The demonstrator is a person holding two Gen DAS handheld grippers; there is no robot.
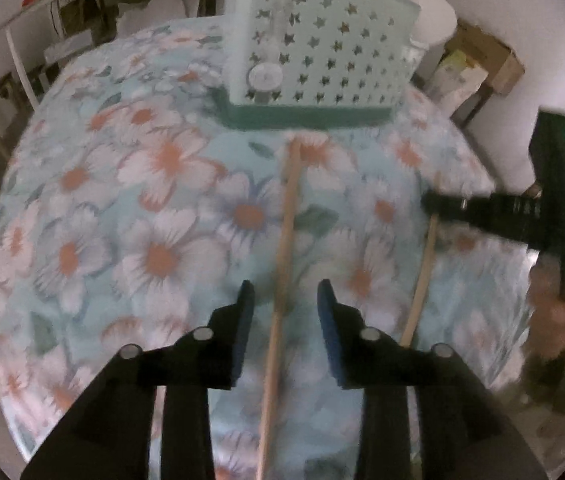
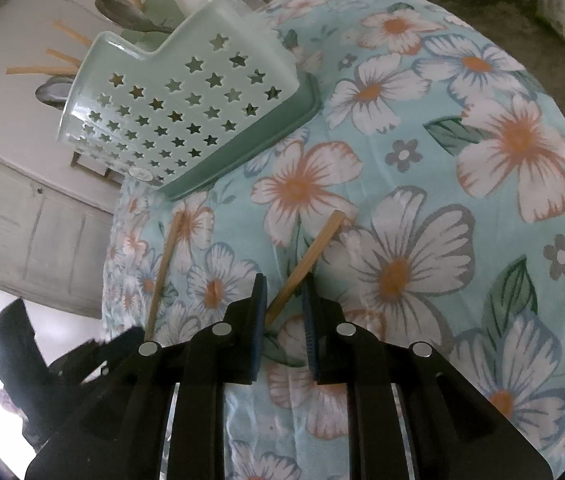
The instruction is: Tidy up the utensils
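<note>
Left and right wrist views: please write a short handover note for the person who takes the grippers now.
Left gripper: open, astride the first chopstick on the tablecloth, not pinching it.
Right gripper: narrow around the second chopstick; grip unclear.
Holder: stands further along the cloth.
Done: spoons and other chopsticks already in it.
Left: put both loose chopsticks into the holder.

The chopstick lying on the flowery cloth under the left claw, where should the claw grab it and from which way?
Grab the chopstick around its middle, coming straight down from above. It is thin and lies flat on the tablecloth, so only its two long sides can be pinched. The left claw is open with one finger on each side, already lined up across it.
</note>
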